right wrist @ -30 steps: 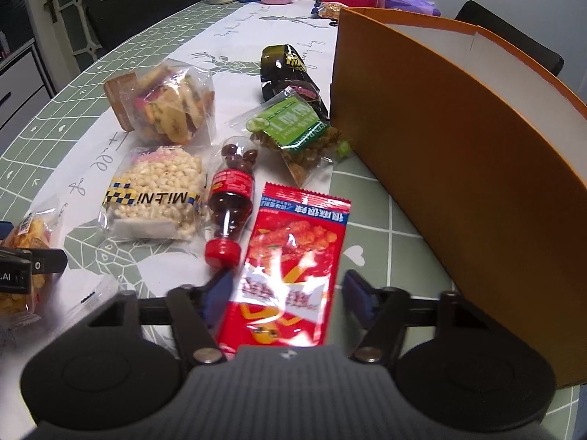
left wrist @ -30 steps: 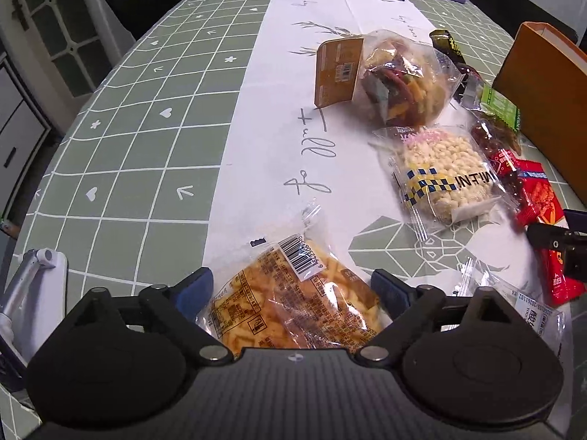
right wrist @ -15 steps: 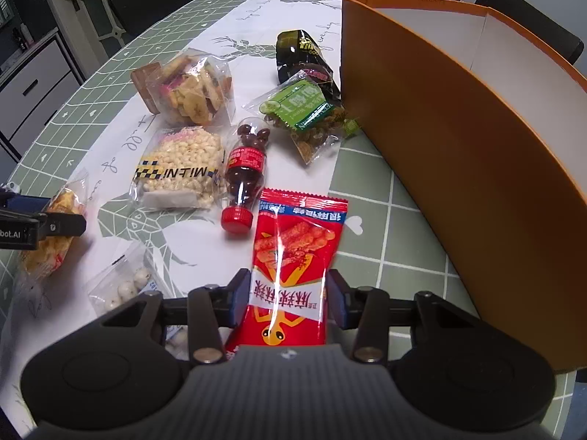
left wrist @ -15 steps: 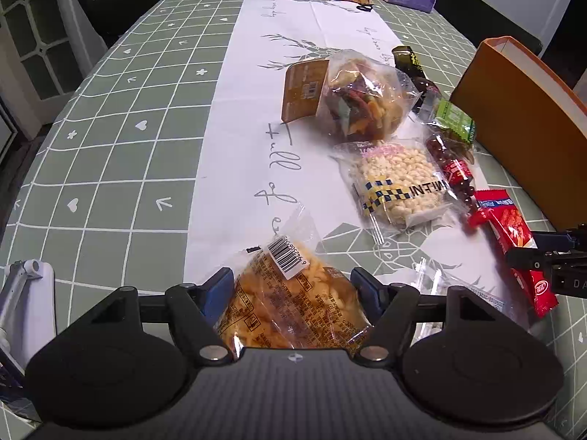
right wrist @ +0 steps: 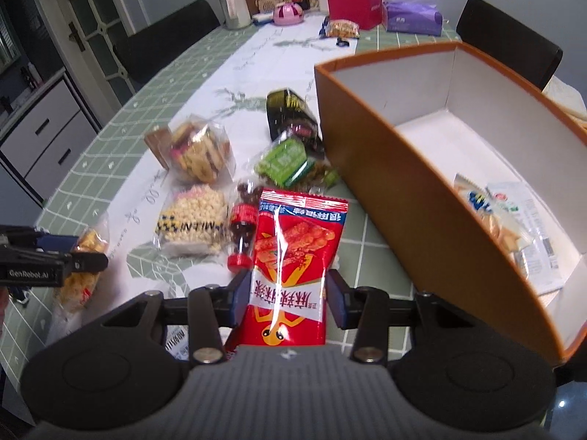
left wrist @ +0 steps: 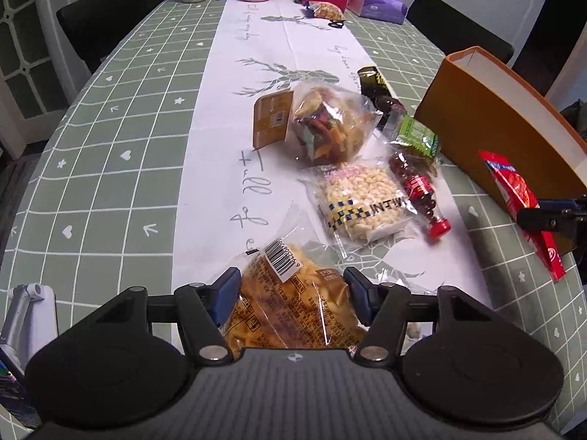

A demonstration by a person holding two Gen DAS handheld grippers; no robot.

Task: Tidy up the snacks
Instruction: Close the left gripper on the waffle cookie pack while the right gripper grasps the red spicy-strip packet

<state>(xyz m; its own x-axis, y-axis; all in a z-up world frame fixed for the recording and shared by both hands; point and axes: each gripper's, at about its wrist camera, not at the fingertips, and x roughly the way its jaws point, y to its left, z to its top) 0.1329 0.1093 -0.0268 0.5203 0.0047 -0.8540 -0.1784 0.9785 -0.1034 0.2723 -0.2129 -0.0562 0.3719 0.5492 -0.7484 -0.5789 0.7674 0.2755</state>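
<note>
Gripping my left gripper (left wrist: 291, 289) fingers, just closed, on the orange snack bag (left wrist: 293, 308), right gripper (right wrist: 290, 293) clamping the red packet (right wrist: 293, 256) beside the orange box (right wrist: 422, 190).

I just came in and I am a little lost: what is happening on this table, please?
A person is sorting snacks with two hand-held grippers. The left gripper, whose jaws have just been closing, holds a clear bag of yellow crisps. The right gripper holds a red snack packet beside the orange box, which already contains a few packets. Other snacks lie on the table.
</note>
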